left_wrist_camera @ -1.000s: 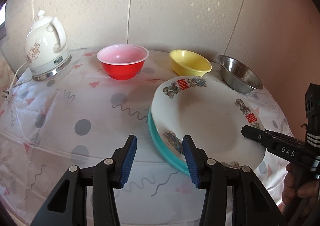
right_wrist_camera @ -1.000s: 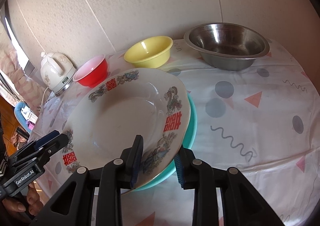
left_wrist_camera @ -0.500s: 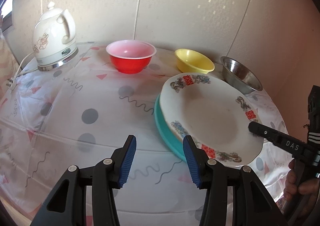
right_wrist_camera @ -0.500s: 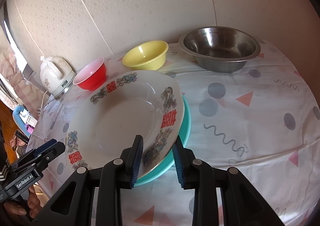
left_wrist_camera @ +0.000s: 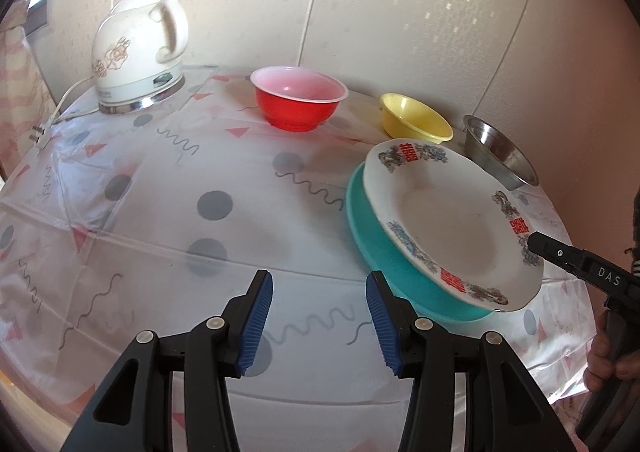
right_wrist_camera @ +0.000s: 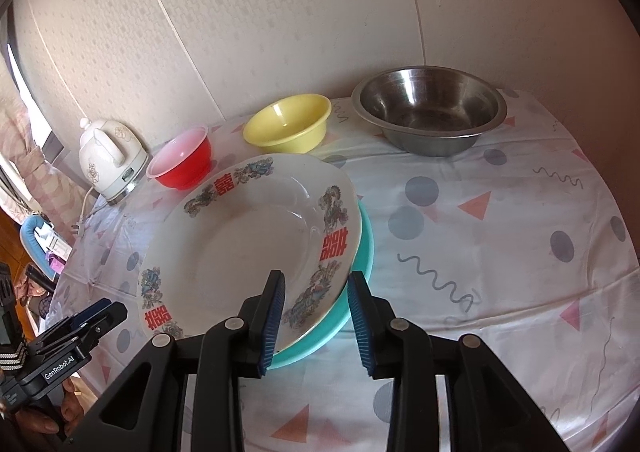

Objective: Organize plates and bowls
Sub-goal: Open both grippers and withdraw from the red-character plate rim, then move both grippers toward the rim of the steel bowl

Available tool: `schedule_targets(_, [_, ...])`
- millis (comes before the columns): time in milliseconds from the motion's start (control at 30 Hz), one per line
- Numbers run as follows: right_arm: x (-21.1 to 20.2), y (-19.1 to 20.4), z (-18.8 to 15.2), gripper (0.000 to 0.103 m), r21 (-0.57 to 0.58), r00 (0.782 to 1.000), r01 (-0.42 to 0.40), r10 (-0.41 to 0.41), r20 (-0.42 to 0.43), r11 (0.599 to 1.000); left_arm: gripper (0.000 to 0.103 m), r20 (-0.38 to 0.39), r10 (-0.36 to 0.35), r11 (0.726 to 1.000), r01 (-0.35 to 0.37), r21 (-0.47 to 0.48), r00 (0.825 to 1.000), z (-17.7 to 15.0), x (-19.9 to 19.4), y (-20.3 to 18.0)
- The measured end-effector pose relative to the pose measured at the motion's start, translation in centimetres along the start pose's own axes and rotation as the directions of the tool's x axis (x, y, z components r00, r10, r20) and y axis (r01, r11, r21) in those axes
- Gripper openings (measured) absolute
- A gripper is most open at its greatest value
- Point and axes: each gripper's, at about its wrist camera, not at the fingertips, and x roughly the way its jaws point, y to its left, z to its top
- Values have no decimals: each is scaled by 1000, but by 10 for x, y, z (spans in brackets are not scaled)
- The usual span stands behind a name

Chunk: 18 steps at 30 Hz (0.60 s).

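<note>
On teal plate [right_wrist_camera: 362, 252]: white plate [right_wrist_camera: 248, 248] lies off-centre, overhanging. Right gripper [right_wrist_camera: 316, 318] jaws just widened, straddling near rims, pads apparently clear. Left gripper [left_wrist_camera: 320, 322] spread, empty, over cloth [left_wrist_camera: 160, 212]. Risk: withdrawal snags rim, white plate slides off; bowls [right_wrist_camera: 288, 128] untouched behind.

Home dining corner, kettle [left_wrist_camera: 138, 56], patterned tablecloth [left_wrist_camera: 160, 212], wallpaper [right_wrist_camera: 280, 12]
</note>
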Motion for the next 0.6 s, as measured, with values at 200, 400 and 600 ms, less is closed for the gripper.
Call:
schedule_targets(200, [-2, 1, 1, 34, -1, 1000, 1, -1, 1, 1000, 50, 14, -14, 1000, 14, -7, 1000, 1, -9, 5])
schedule_targets(400, [-7, 2, 4, 34, -4, 1000, -8, 8, 10, 1000, 54, 42, -48, 999, 48, 3, 998, 11, -22, -1])
schedule_targets(600, [-11, -3, 12, 34, 18, 1000, -14, 13, 21, 1000, 54, 53, -91, 995, 89, 40, 994, 25, -28, -18])
